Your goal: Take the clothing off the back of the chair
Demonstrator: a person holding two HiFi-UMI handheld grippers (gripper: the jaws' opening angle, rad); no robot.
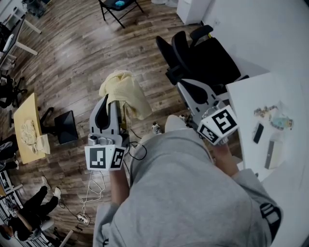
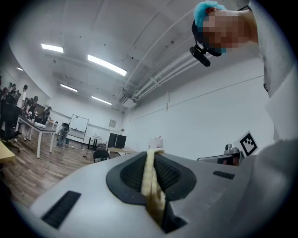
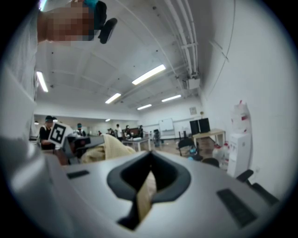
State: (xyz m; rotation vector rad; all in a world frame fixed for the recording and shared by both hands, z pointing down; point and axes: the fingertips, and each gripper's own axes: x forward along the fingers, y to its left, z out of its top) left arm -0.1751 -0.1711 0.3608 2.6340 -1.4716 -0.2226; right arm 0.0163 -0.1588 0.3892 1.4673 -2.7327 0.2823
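Note:
A pale yellow garment hangs in a bunch from my left gripper, out over the wood floor and apart from the chair. In the left gripper view a strip of that yellow cloth is pinched between the jaws of the left gripper. The black office chair stands just beyond my right gripper, and its back looks bare. The right gripper has its tips together; a tan sliver shows low in the slit and I cannot tell what it is. From there the garment shows at the left.
A white table with small items lies at the right. A black folding chair stands at the top, and a low wooden table at the left. Cables trail on the floor, and a person sits at lower left.

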